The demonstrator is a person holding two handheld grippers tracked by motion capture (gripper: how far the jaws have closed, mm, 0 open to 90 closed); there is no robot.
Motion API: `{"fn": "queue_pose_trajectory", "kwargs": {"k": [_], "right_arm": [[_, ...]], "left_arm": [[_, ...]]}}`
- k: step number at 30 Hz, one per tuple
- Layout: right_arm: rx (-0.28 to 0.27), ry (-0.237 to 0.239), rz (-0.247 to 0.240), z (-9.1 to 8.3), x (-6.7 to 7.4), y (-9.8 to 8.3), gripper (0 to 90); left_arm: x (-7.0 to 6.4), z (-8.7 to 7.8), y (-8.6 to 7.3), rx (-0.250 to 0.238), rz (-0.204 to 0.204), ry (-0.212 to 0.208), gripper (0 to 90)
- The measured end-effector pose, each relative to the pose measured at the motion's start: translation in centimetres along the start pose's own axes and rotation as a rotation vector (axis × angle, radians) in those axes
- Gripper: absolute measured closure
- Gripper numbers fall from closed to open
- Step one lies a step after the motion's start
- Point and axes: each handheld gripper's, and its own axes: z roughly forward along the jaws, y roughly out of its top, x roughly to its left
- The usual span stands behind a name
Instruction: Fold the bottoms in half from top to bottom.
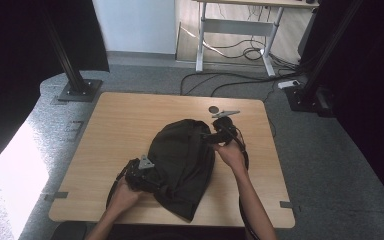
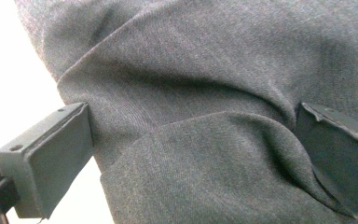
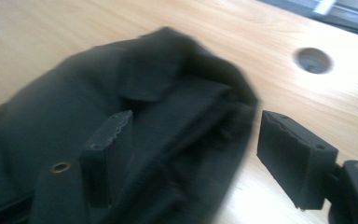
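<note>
Item: dark garment [image 1: 182, 162], one piece, heaped at the centre of the tabletop [image 1: 115, 130] and trailing toward 6 o'clock, near the front edge. Work in hand appears to be folding or bundling it.

Progress, as judged: the cloth is already gathered into a rounded mound, with one layer lapped over another; it is not yet a flat, squared fold, so tidying and final folds seem to remain.

Left gripper [image 1: 141, 175]: at 7 o'clock of the heap, against its edge. In the left gripper view the fingers [image 2: 51, 168] stand well apart with a ridge of cloth [image 2: 205, 154] bulging between them; whether the pads press on it I cannot tell.

Right gripper [image 1: 219, 134]: at 2 o'clock of the heap, by its upper edge. Fingers [image 3: 293, 158] spread, one over the cloth [image 3: 74, 121], one over bare wood, nothing pinched.

Materials: garment is a fine, matte woven fabric, charcoal grey up close, soft with broad rolling creases and a stitched band at the upper end. Tabletop is pale wood-grain laminate, smooth, with a round cable hole [image 1: 213, 109] at 1 o'clock. Finger pads are dull black and block-shaped, with frayed edges.
</note>
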Motion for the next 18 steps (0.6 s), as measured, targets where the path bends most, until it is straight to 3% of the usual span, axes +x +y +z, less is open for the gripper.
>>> {"fn": "queue_pose_trajectory", "kwargs": {"k": [4, 7, 12, 14, 18], "right_arm": [[0.002, 0.045, -0.028, 0.8, 1.8, 0.0, 27.7], [0.009, 0.079, -0.037, 1.0, 2.8, -0.4, 35.6], [0.052, 0.162, -0.064, 1.8, 4.5, -1.4, 48.9], [0.072, 0.179, -0.068, 2.6, 5.0, -1.9, 48.5], [0.099, 0.154, -0.049, 5.0, 5.7, -2.8, 40.1]], "left_arm": [[0.2, -1.6, 0.7, -0.034, 0.011, -0.013, 0.0], [0.5, -3.1, 1.4, -0.070, 0.021, -0.017, 0.0], [1.4, -4.4, 1.4, -0.083, 0.021, -0.002, 0.6], [2.0, -4.6, 1.1, -0.082, 0.008, 0.011, 0.8], [2.9, -4.8, 0.5, -0.078, -0.002, 0.042, 0.6]]}}
